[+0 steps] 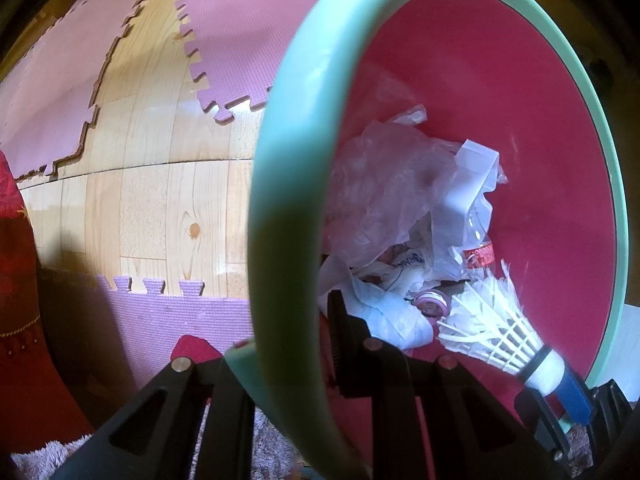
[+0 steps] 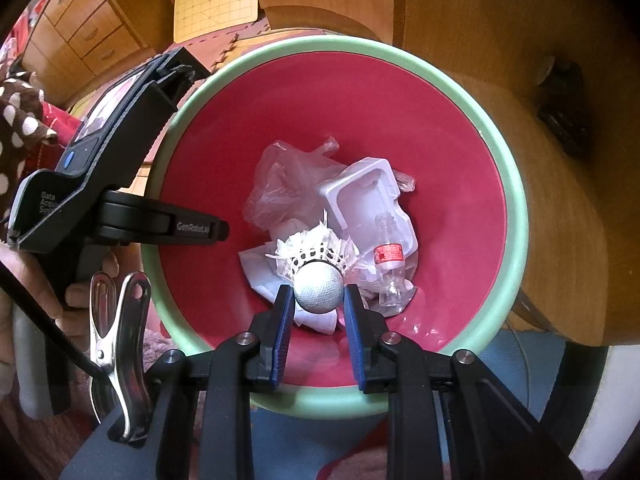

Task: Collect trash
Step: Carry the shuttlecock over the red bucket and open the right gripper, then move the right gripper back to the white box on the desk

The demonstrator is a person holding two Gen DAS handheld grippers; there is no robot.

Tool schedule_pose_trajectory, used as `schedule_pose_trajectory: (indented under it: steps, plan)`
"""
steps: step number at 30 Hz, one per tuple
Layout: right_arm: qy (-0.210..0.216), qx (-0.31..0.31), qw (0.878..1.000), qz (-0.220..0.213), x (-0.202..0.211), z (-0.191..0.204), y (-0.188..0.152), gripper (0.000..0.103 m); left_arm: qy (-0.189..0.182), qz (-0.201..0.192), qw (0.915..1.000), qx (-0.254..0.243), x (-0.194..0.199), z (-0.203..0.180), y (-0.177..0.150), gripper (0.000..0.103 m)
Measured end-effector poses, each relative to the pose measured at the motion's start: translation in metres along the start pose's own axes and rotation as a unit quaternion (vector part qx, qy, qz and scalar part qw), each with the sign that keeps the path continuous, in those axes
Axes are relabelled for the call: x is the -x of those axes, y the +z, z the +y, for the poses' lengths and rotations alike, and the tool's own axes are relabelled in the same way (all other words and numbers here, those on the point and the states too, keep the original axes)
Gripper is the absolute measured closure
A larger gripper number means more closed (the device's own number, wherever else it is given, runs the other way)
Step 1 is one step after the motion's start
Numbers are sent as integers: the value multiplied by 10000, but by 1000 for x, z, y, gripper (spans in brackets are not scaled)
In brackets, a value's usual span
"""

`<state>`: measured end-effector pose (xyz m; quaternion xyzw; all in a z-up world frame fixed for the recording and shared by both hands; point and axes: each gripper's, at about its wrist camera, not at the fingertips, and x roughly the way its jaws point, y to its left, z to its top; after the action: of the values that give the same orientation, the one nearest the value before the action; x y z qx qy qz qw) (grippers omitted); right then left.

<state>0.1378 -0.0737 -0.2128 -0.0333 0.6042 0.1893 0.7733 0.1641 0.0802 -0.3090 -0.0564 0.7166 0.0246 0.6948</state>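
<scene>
While pointing down (steeply), right tool pinches shuttlecock.

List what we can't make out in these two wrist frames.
- Bin floor: both views, covered by the plastic bag, white tray and bottle.
- Left gripper fingertips: left wrist view, behind the bin's green rim.
- Small pink item: left wrist view, half buried, unidentifiable.
- Shuttlecock feathers: right wrist view, mostly behind its cork.
- Bottle label text: too small.
</scene>
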Motion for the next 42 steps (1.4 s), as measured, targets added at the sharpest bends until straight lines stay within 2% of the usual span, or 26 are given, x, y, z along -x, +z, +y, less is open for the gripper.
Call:
schedule_pose_trajectory:
  steps: [13, 20, 27, 34, 42]
  plan:
    - [111, -62, 9999, 0, -1, -2, -1, 77, -2, 2, 10000, 6, 0, 0, 0, 88]
    - [126, -80, 9999, -38, 1, -1, -1, 68, 3, 2, 10000, 10, 0, 0, 0, 88]
    - [183, -205, 9995, -159, 13, -3, 0, 66, 8, -1, 10000, 18, 1, 0, 1, 88]
    - [321, -162, 9977, -568, 50, 2, 9, 66, -22, -2, 10000, 32, 2, 2, 2, 88]
    - [345, 17, 9914, -1259, 120, 8, 17, 66, -28, 15, 10000, 37, -1, 3, 2, 88]
